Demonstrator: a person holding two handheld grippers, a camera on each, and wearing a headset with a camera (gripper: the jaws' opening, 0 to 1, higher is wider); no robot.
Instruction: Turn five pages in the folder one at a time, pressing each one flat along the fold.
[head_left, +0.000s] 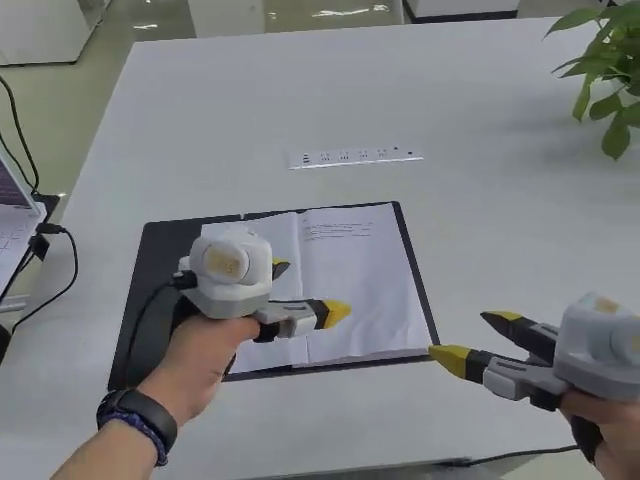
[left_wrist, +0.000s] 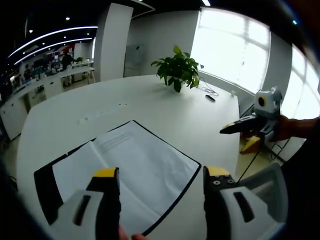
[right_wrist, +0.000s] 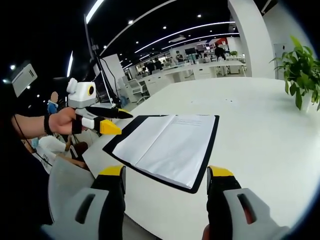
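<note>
Over the open folder (head_left: 165, 250), left claw (head_left: 308, 290) hovers spread; right claw (head_left: 474, 338), also spread, waits beside; best to pinch one right-hand page (head_left: 365, 280) only.

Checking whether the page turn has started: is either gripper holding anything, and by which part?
Nothing is held. The left gripper hangs open above the folder, and the right gripper is open beside its lower right corner.
</note>
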